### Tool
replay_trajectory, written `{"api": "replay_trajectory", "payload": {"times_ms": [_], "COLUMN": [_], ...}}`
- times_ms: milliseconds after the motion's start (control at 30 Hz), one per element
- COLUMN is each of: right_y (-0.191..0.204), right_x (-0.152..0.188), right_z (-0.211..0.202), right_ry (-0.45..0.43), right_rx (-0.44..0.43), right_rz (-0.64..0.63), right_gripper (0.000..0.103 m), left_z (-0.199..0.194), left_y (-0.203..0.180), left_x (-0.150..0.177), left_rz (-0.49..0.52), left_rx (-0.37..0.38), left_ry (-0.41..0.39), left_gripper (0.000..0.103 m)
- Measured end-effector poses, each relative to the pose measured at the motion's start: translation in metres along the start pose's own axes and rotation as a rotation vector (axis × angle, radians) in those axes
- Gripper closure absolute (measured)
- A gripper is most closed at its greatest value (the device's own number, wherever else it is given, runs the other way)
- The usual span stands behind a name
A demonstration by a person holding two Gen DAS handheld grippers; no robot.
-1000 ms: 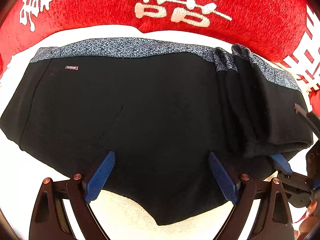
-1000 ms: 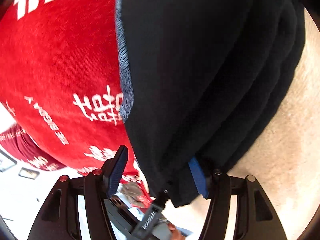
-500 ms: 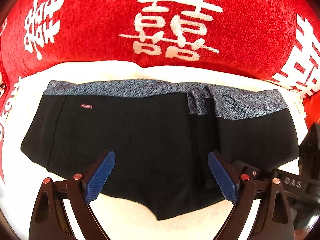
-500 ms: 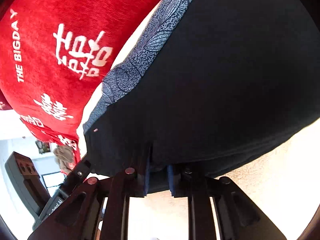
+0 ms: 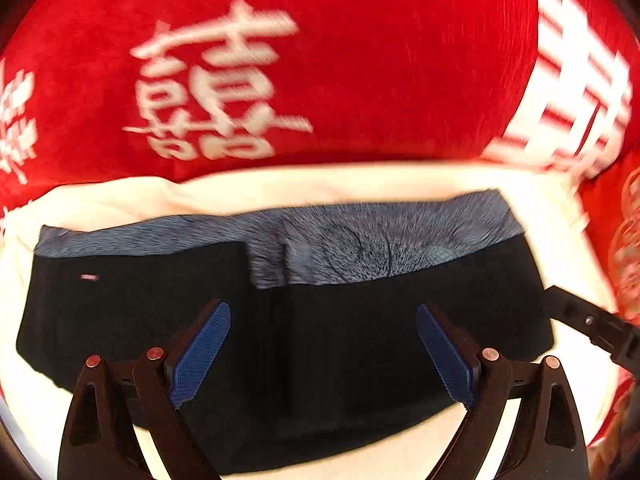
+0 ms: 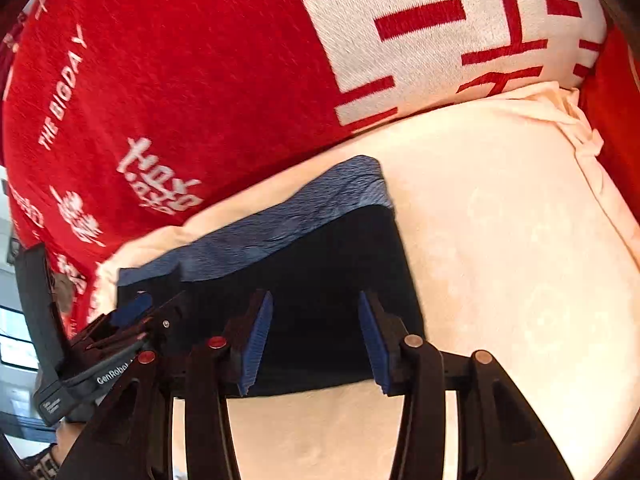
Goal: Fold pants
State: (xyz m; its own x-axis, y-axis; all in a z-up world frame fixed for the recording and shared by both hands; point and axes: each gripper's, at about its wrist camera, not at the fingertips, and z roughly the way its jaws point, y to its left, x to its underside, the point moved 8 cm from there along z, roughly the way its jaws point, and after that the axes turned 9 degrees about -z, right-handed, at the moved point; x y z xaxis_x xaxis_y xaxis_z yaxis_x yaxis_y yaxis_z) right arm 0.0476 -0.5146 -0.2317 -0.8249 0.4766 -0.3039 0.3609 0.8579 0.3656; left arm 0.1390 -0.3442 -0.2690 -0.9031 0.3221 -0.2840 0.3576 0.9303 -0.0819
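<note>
Now both my claws are spread apart and hold nothing, the black pants (image 5: 328, 332) lie on the cream cover directly ahead of my left claw (image 5: 323, 354), long axis across it, while my right claw (image 6: 316, 344) faces their right end.

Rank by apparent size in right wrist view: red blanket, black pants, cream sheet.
1. red blanket
2. cream sheet, close to the blanket in area, so that order is unsure
3. black pants, clearly smallest
</note>
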Motion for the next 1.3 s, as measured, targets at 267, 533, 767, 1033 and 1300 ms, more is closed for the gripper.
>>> {"api": "replay_trajectory", "payload": {"times_ms": [267, 533, 767, 1033, 1300], "right_y": [-0.002, 0.018, 0.034, 0.066, 0.101], "right_x": [0.024, 0.055, 0.068, 0.066, 0.059], "right_z": [0.022, -0.011, -0.043, -0.093, -0.119], "right_ry": [0.068, 0.169, 0.228, 0.261, 0.233], "right_rx": [0.056, 0.024, 0.066, 0.092, 0.137], "right_rz": [-0.075, -0.069, -0.107, -0.226, -0.288], "right_gripper": [0.054, 0.037, 0.023, 0.021, 0.019], "left_z": [0.019, -0.042, -0.105, -0.177, -0.215], "left_y": [0.018, 0.037, 0.042, 0.044, 0.071], "left_x": [0.028, 0.040, 0.059, 0.081, 0.080], "left_rz": [-0.066, -0.087, -0.100, -0.154, -0.183], "left_rx": [-0.014, -0.070, -0.120, -0.166, -0.141], "left_ry": [0.088, 0.116, 0.158, 0.156, 0.120], "left_gripper": [0.006, 0.006, 0.006, 0.006, 0.006]}}
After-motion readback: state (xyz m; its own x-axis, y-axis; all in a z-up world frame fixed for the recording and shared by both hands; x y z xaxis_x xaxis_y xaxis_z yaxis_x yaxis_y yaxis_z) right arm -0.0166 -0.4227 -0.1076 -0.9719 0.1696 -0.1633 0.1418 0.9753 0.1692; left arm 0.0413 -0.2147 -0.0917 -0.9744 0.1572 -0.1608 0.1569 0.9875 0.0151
